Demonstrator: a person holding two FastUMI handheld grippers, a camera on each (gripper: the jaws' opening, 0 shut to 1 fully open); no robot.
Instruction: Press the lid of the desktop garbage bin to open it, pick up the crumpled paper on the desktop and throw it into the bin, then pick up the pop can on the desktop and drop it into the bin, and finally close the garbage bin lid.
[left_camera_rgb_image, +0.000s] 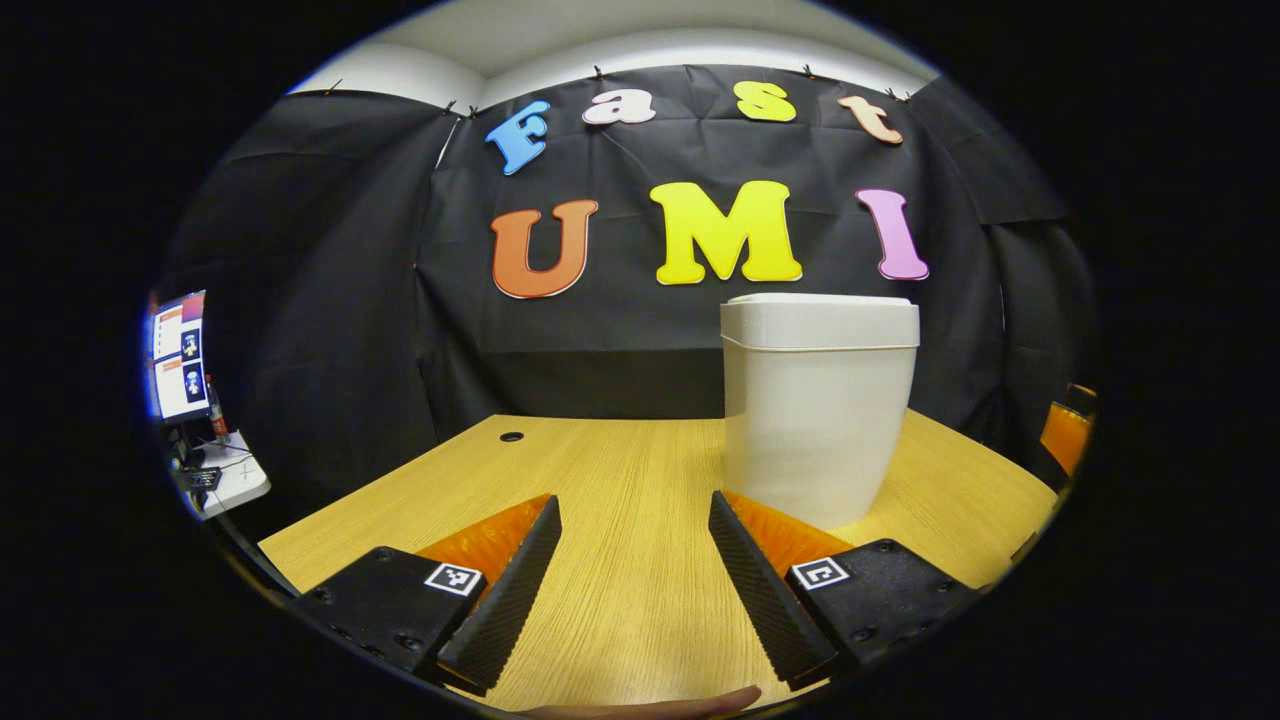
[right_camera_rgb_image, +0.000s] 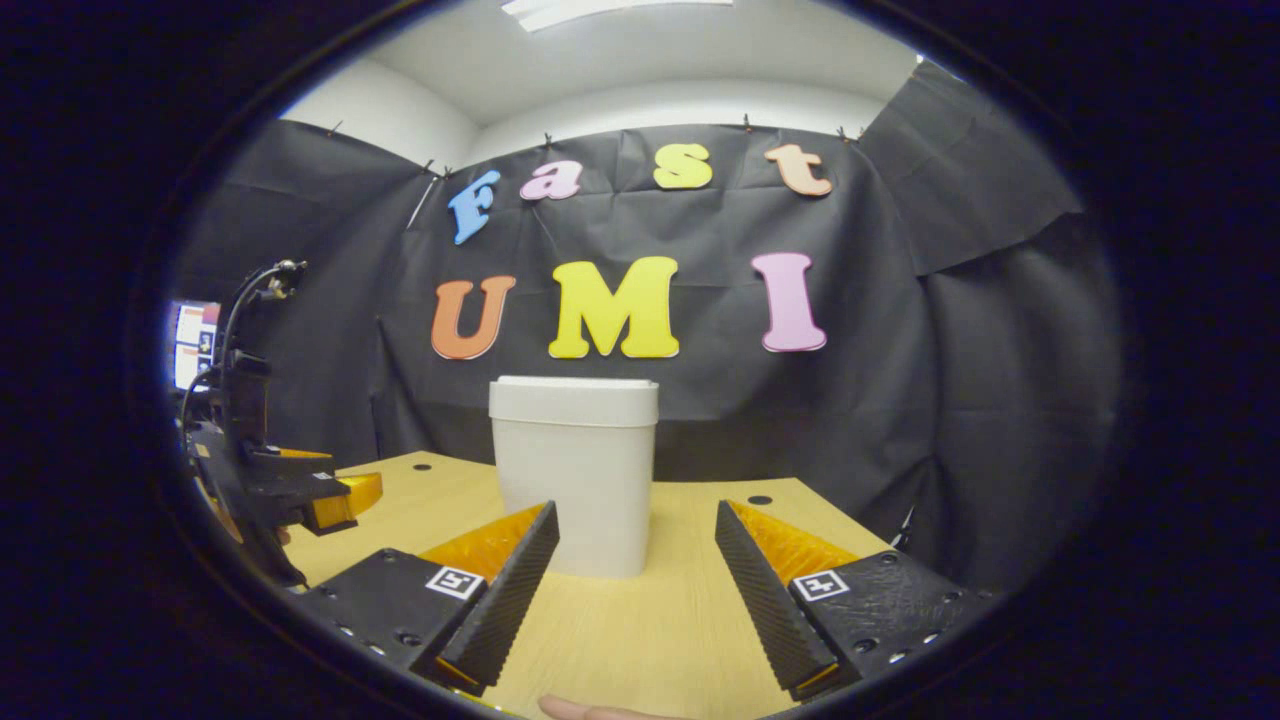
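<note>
Both tongs (left_camera_rgb_image: 634, 590) (right_camera_rgb_image: 636, 600) spread, bin (left_camera_rgb_image: 818, 410) lid (left_camera_rgb_image: 818, 300) down, contents hidden

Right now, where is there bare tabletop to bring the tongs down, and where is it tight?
Bare wooden tabletop lies ahead of the open left tongs, from the round cable hole across to the garbage bin. In the right gripper view, bare wood runs right of the bin toward the black cloth wall. Tightest beside the bin's base.
</note>
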